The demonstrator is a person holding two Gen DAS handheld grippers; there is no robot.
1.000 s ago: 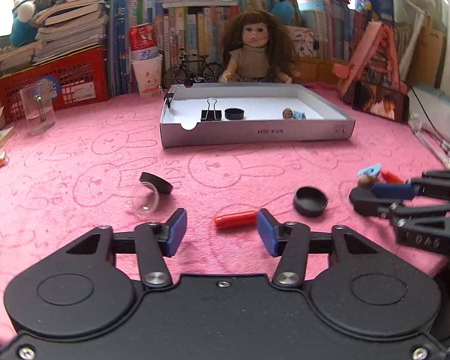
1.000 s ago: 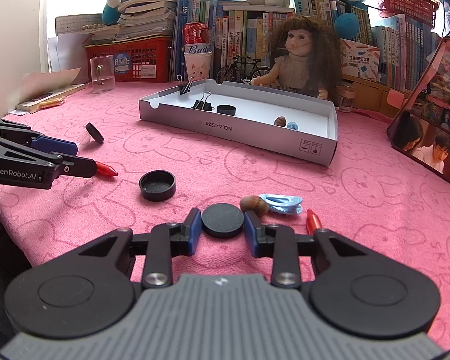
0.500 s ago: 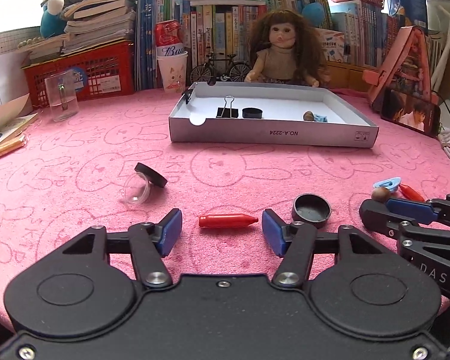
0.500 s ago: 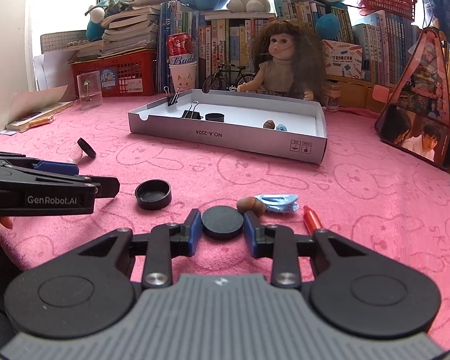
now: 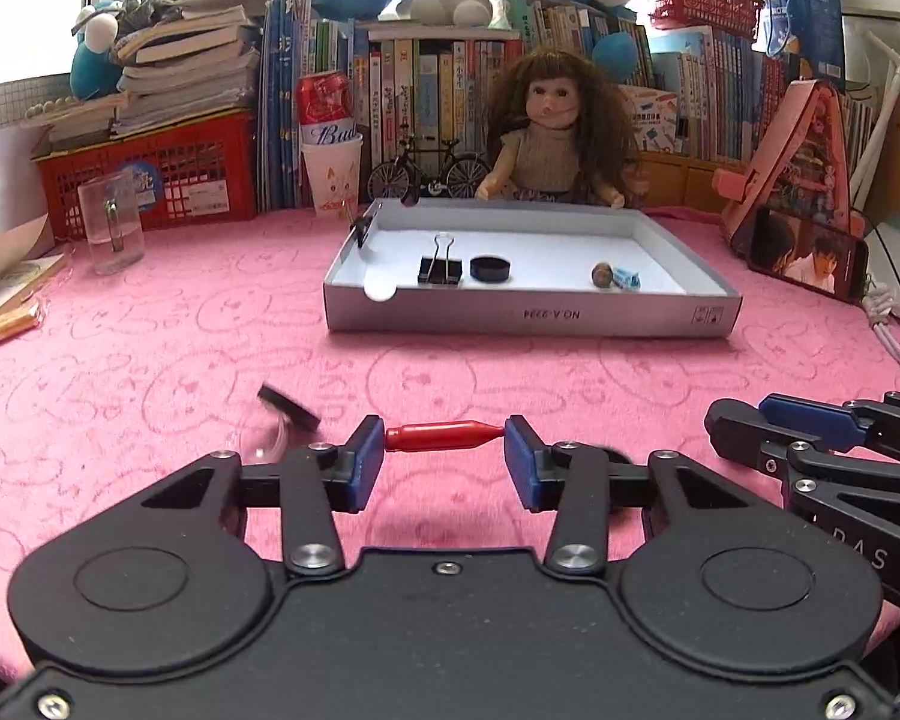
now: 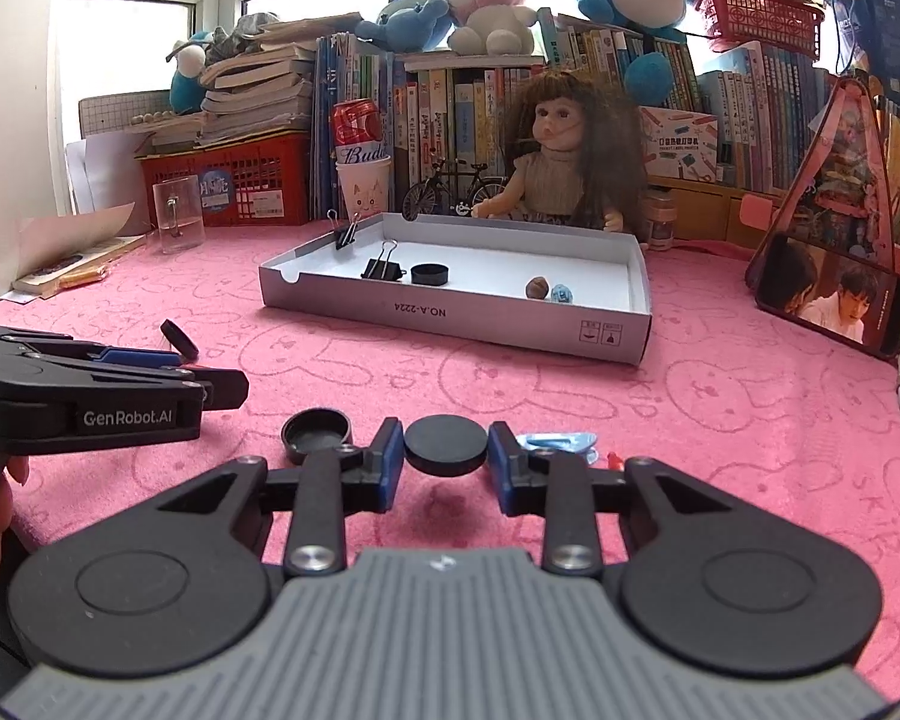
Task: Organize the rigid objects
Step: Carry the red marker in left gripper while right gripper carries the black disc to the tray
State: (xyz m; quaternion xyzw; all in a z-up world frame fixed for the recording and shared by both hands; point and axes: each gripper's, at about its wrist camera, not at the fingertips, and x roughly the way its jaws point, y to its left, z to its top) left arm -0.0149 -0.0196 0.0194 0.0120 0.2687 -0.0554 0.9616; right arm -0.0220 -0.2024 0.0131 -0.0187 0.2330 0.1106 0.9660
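Grip looks set on both sides. Left gripper (image 5: pixel 444 456) jaws have just been closing & now pinch the red cap (image 5: pixel 444 437) end to end, lifted just off the pink counter (image 5: pixel 150 360). Right gripper (image 6: pixel 445 465) jaws have been closing too, clamped on the black disc (image 6: pixel 445 451) by its rim, also off the cloth. White tray (image 5: pixel 528 317) sits well ahead, w/ binder clip (image 5: pixel 440 267), black lid (image 5: pixel 489 268) & a nut already inside. Step in hand, I judge: carry both to the tray. Cap is held only by its tips, so keep squeeze steady, no wrist roll, or it may pivot out. Clear the near wall, drop on bare floor of tray, away from clip. Open lid (image 6: pixel 316 435) & tilted lid (image 5: pixel 288 407) left for later.
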